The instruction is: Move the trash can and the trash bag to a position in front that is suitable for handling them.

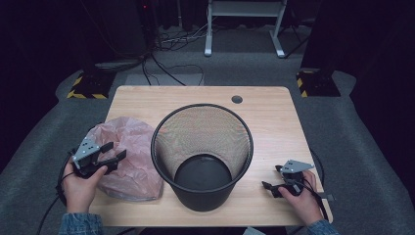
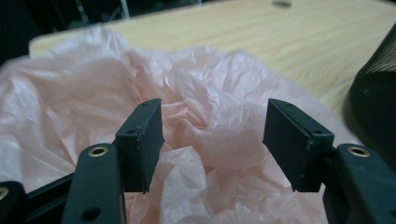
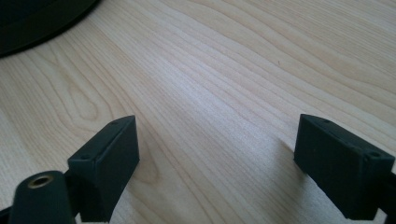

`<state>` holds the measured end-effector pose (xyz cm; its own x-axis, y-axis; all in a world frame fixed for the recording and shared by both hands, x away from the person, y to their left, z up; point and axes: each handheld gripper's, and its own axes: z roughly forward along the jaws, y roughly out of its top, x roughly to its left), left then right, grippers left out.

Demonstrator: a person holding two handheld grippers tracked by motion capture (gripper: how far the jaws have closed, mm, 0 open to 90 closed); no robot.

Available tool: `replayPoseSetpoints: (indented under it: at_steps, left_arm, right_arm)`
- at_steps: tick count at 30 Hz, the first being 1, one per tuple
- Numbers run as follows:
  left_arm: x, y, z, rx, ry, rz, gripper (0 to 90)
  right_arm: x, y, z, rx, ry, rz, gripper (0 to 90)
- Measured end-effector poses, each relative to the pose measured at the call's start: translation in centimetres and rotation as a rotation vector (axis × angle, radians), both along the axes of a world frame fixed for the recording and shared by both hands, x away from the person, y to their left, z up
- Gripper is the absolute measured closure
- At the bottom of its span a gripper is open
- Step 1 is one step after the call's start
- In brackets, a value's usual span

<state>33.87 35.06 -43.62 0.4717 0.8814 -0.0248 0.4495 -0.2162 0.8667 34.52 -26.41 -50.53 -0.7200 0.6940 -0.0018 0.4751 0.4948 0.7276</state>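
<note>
Fingers [image 2: 142, 140] of the left gripper [image 1: 108, 152] are spread just above the crumpled pink bag [image 1: 128, 156], probably to pinch a fold and line the empty mesh bin [image 1: 201, 154] beside it; the right gripper [image 1: 272, 182], also spread, waits on the surface [image 1: 274, 112].

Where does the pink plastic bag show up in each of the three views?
High view: pink plastic bag lies crumpled at the table's left, beside the black mesh bin.
Left gripper view: it spreads behind and between the open jaws.
Right gripper view: not in it.
Shared landmark: the black mesh bin, dark at the left gripper view's right edge.
</note>
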Motion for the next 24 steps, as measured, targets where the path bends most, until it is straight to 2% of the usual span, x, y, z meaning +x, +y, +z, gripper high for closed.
replayPoseSetpoints:
  at_steps: [2, 3, 4, 6, 7, 8, 9, 10, 11, 12, 14, 15, 16, 18, 19, 20, 24]
  left_arm:
    - [0.6, -0.3, -0.5, 0.024, 0.043, -0.007, 37.9]
    - [0.6, -0.3, -0.5, 0.024, 0.043, -0.007, 37.9]
    - [1.0, -0.5, -1.0, 0.050, 0.073, -0.009, 37.9]
    - [1.2, -0.7, -1.3, 0.064, 0.096, -0.017, 37.9]
    - [1.3, -0.7, -1.6, 0.062, 0.091, -0.014, 37.9]
    - [1.3, -0.7, -1.9, 0.035, 0.074, -0.011, 37.7]
    - [1.4, -0.6, -2.3, 0.008, 0.083, -0.012, 37.3]
    - [1.4, -0.6, -2.3, 0.008, 0.083, -0.012, 37.0]
    - [1.6, -0.5, -2.8, 0.040, 0.119, -0.008, 37.0]
    - [1.6, -0.4, -3.0, 0.073, 0.134, -0.001, 36.6]
    - [1.7, -0.5, -3.2, 0.093, 0.164, 0.001, 35.1]
    - [1.7, -0.6, -3.5, 0.081, 0.161, 0.005, 34.3]
    - [1.7, -0.6, -3.8, 0.059, 0.138, 0.011, 33.6]
    - [1.7, -0.5, -4.2, 0.047, 0.140, 0.011, 33.2]
    - [1.8, -0.3, -4.6, 0.069, 0.167, 0.016, 33.2]
    - [1.8, -0.3, -4.8, 0.081, 0.177, 0.019, 33.2]
    - [1.9, -0.6, -5.0, 0.105, 0.186, 0.018, 32.1]
  right_arm:
    - [0.0, 0.0, 0.0, 0.000, 0.000, 0.000, 13.7]
    - [0.0, 0.0, 0.0, 0.000, 0.000, -0.001, 13.6]
    - [0.0, 0.0, 0.0, 0.000, 0.000, -0.001, 13.6]
    - [0.0, 0.0, 0.0, 0.000, 0.000, -0.002, 13.6]
    - [0.0, 0.0, 0.0, 0.000, 0.000, -0.002, 13.6]
    - [0.0, 0.0, 0.0, 0.000, 0.000, -0.002, 13.6]
    - [0.0, 0.0, 0.0, 0.000, 0.000, -0.002, 13.6]
    - [0.0, 0.0, 0.0, 0.000, 0.000, -0.002, 13.6]
    - [0.0, 0.0, 0.0, 0.000, 0.000, -0.002, 13.6]
    - [0.0, 0.0, 0.0, 0.000, 0.000, -0.002, 13.6]
    - [0.0, 0.0, 0.0, 0.000, 0.000, -0.002, 13.6]
    - [0.0, 0.0, 0.0, 0.000, 0.000, -0.002, 13.6]
    - [0.0, 0.0, 0.0, 0.000, 0.000, -0.002, 13.6]
    - [0.0, 0.0, 0.0, 0.000, 0.000, -0.002, 13.6]
    - [0.0, 0.0, 0.0, 0.000, 0.000, -0.002, 13.6]
    - [0.0, 0.0, 0.0, 0.000, 0.000, -0.002, 13.6]
    - [0.0, 0.0, 0.0, 0.000, 0.000, -0.002, 13.6]
